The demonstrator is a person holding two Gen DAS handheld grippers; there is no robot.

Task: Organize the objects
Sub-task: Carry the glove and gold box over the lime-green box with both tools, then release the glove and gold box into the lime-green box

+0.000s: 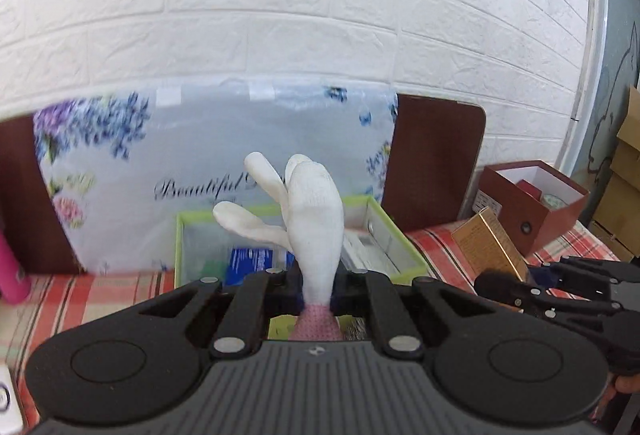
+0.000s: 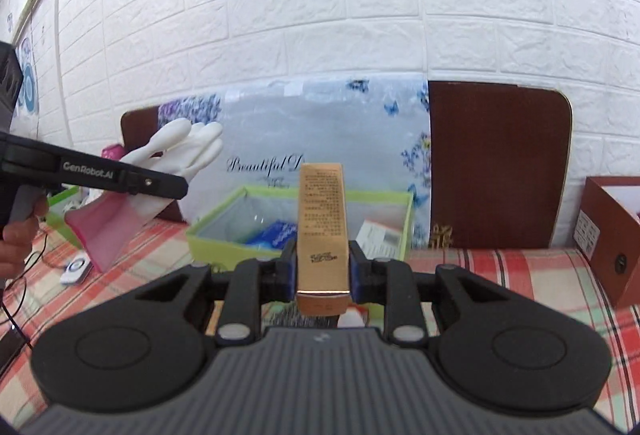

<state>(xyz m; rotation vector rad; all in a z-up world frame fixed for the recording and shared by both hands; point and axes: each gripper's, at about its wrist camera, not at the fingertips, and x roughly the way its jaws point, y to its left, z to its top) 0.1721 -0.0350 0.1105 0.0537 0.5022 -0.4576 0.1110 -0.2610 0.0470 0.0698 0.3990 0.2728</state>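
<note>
A white rubber glove (image 1: 316, 219) with a pink cuff sticks up between my left gripper's (image 1: 316, 287) pads, which are shut on its wrist. In the right wrist view that gripper (image 2: 172, 187) comes in from the left, holding the glove (image 2: 176, 151) above the checked tablecloth. My right gripper (image 2: 322, 267) is shut on a slim gold carton (image 2: 322, 227), which points forward. The left wrist view shows this gripper (image 1: 496, 283) and the carton (image 1: 490, 245) at the right. An open lime-green box (image 2: 224, 235) with packets inside sits just ahead of both.
A floral bedding pack (image 2: 320, 127) and a brown board (image 2: 496, 163) lean on the white brick wall. An open red-brown box (image 2: 608, 235) stands at the right. A pink bottle (image 1: 10, 271) and a small white device (image 2: 76, 269) lie at the left, near a hand (image 2: 20, 235).
</note>
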